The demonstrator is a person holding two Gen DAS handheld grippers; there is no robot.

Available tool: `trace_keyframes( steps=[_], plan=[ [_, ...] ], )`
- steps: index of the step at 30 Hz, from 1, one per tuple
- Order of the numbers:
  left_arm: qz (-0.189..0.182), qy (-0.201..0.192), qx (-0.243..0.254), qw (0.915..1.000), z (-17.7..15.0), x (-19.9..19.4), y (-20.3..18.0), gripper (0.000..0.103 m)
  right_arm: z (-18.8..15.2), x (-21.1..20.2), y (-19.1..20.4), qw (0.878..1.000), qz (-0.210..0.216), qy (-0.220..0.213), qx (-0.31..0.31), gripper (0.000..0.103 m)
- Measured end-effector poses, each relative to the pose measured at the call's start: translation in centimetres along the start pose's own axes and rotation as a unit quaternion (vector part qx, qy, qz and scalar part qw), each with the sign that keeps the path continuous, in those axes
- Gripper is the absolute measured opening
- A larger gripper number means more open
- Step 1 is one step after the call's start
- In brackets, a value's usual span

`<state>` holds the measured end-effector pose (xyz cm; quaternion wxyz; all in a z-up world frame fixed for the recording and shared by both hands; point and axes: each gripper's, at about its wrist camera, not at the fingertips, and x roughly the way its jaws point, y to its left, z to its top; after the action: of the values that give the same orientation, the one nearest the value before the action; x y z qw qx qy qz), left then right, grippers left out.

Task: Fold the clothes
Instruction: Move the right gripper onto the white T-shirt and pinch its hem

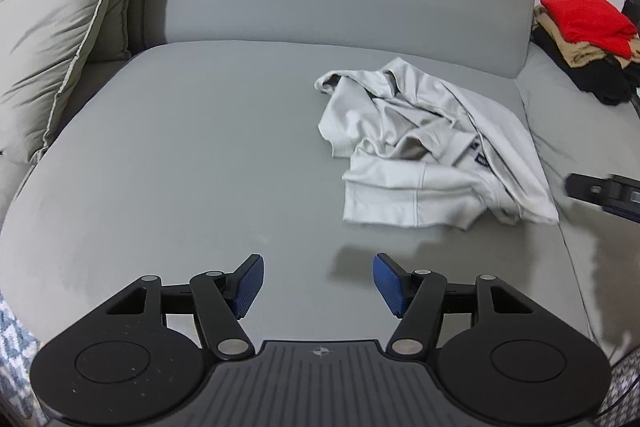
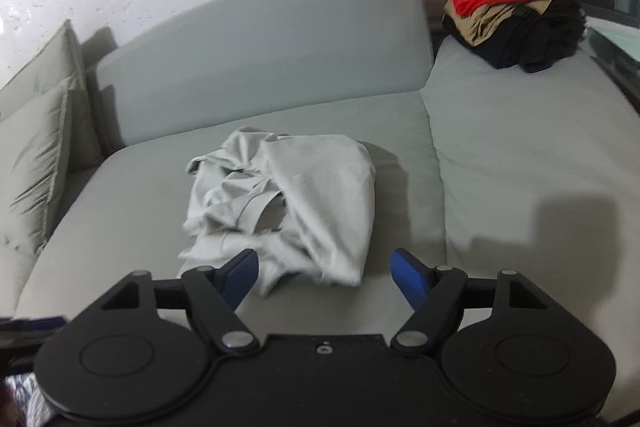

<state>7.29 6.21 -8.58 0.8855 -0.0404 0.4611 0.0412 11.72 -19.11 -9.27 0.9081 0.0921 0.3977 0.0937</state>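
Left wrist view: light grey shirt (image 1: 430,151) crumpled right of centre on sofa seat (image 1: 200,147). Left claw (image 1: 318,285) wide open, holding nothing. Right claw (image 2: 324,281) same, low in its frame, hovering at shirt hem. Folded pile (image 2: 516,3) upper right. Risk imo: pinching two bunched layers, shirt lifts as lump, won't spread

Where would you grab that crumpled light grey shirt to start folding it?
Probably the light grey shirt by its straight hem band, the flattest, most exposed edge. Come from the near side, where the open right gripper already hovers just short of the cloth.
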Motion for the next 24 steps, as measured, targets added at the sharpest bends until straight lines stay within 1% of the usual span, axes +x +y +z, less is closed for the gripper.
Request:
trace_keyframes(
  steps=[3, 6, 8, 10, 12, 16, 18, 19, 20, 21, 22, 23, 24],
  plan=[
    [-0.002, 0.002, -0.003, 1.0, 0.7, 0.8, 0.2, 0.067, 0.7, 3.0, 0.2, 1.0, -0.004, 0.006, 0.0, 0.072],
    [0.006, 0.0, -0.005, 1.0, 1.7, 1.4, 0.3, 0.073, 1.3, 4.7, 1.5, 1.0, -0.001, 0.001, -0.022, 0.072],
    [0.003, -0.004, -0.009, 0.9999, 2.4, 1.7, 0.1, 0.077, 1.7, 5.6, 2.4, 0.999, 0.003, -0.003, -0.039, 0.074],
    [-0.002, -0.01, -0.012, 0.9999, 3.3, 2.0, -0.4, 0.077, 2.0, 6.5, 3.4, 0.999, 0.008, -0.008, -0.053, 0.078],
    [-0.009, -0.022, -0.005, 0.9997, 4.1, 2.2, -1.3, 0.081, 2.4, 7.3, 4.2, 0.998, 0.011, -0.009, -0.065, 0.08],
    [-0.02, -0.024, 0.003, 0.9995, 5.0, 2.8, -2.7, 0.078, 3.4, 9.2, 4.7, 0.997, -0.006, -0.004, -0.074, 0.081],
    [-0.03, -0.022, -0.003, 0.9993, 4.7, 2.7, -2.7, 0.078, 4.0, 9.1, 3.1, 0.999, -0.013, -0.011, -0.041, 0.081],
    [-0.035, -0.021, -0.006, 0.9992, 4.6, 2.7, -2.7, 0.078, 4.4, 9.0, 2.3, 0.999, -0.017, -0.015, -0.025, 0.078],
    [-0.035, -0.019, -0.005, 0.9992, 4.4, 2.7, -2.6, 0.077, 4.7, 8.9, 1.5, 1.0, -0.02, -0.019, -0.008, 0.074],
    [-0.035, -0.019, -0.004, 0.9992, 4.1, 2.7, -2.4, 0.076, 5.1, 8.8, 0.7, 0.999, -0.024, -0.022, 0.008, 0.056],
    [-0.034, -0.018, -0.003, 0.9993, 3.9, 2.7, -2.2, 0.076, 5.4, 8.7, -0.1, 0.999, -0.027, -0.026, 0.025, 0.028],
    [-0.033, -0.017, -0.002, 0.9993, 3.6, 2.6, -2.0, 0.074, 5.8, 8.7, -0.9, 0.998, -0.031, -0.029, 0.041, 0.014],
    [-0.033, -0.017, -0.002, 0.9993, 3.4, 2.6, -1.8, 0.071, 6.1, 8.6, -1.7, 0.997, -0.034, -0.033, 0.058, 0.006]
  ],
)
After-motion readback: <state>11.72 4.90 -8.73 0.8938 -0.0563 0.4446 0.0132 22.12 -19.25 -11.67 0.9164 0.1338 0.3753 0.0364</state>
